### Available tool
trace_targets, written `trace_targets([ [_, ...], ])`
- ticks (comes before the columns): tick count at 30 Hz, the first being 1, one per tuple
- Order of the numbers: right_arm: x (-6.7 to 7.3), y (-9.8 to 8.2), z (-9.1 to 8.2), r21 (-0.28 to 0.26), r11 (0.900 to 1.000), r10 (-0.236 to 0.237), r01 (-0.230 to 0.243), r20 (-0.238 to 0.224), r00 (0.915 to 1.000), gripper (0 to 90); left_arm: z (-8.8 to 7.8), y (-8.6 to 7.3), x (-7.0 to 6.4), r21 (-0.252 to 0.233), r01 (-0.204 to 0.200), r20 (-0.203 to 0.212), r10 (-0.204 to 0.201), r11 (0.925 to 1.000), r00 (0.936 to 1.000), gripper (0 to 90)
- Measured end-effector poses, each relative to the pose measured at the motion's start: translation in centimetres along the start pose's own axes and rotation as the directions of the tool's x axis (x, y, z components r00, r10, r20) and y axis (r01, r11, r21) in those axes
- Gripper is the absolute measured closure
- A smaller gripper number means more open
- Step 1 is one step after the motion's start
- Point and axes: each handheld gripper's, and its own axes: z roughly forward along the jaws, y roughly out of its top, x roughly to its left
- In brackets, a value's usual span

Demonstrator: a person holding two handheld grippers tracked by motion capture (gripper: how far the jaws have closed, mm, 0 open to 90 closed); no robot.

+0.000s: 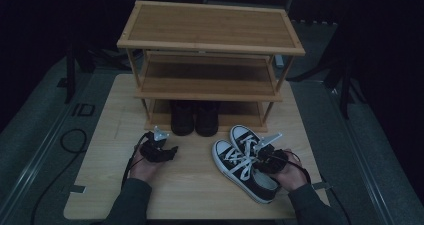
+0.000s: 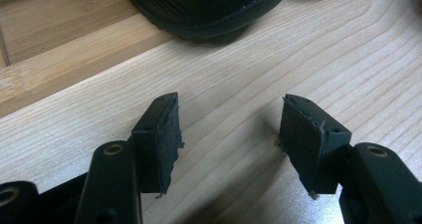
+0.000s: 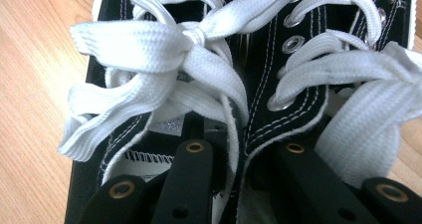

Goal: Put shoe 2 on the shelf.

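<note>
A pair of black sneakers (image 1: pixel 240 157) with white laces and white toe caps lies side by side on the wooden table (image 1: pixel 195 195), toes toward the rack. My right gripper (image 1: pixel 262 157) is at their openings. In the right gripper view one jaw reaches into each sneaker (image 3: pixel 278 84), and the right gripper (image 3: pixel 239 144) is shut on the two adjoining inner walls; its pads are hidden by canvas and laces. My left gripper (image 1: pixel 170 150) rests low over bare table to the left, and in its own view the left gripper (image 2: pixel 229 129) stands open with nothing between its jaws.
A three-tier bamboo shoe rack (image 1: pixel 210 27) stands at the back of the table. A pair of black shoes (image 1: pixel 195 117) sits on its bottom shelf, one toe (image 2: pixel 209 5) just ahead of my left gripper. A cable (image 1: pixel 70 140) lies on the floor at left.
</note>
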Motion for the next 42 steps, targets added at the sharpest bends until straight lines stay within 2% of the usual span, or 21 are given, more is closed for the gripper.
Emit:
trace_targets([
  [5, -0.2, 0.0, 0.0, -0.001, 1.000, -0.008, 0.008, -0.008, 0.9999, 83.1, 0.0, 0.0, 0.0, 0.000, 0.000, 0.000, 0.000, 1.0000, 1.0000, 41.4],
  [11, -1.0, -0.1, -0.1, -0.004, 1.000, -0.010, 0.010, -0.049, 0.9988, 83.4, 0.0, 0.0, 0.0, 0.000, 0.000, 0.000, 0.000, 1.0000, 1.0000, 41.4],
  [24, -2.2, 0.1, -0.4, -0.014, 0.998, -0.057, 0.055, -0.101, 0.9932, 84.4, 0.0, 0.0, 0.0, -0.001, -0.002, 0.002, 0.002, 1.0000, 1.0000, 41.3],
  [35, -2.2, 0.7, -0.7, 0.006, 0.993, -0.119, 0.120, -0.085, 0.9892, 85.0, 0.0, 0.0, 0.0, -0.001, -0.003, 0.002, 0.003, 1.0000, 1.0000, 41.3],
  [42, -2.4, 0.9, -1.4, 0.003, 0.992, -0.124, 0.125, -0.061, 0.9904, 85.1, 0.0, 0.0, 0.0, 0.000, -0.004, 0.002, 0.004, 1.0000, 1.0000, 41.2],
])
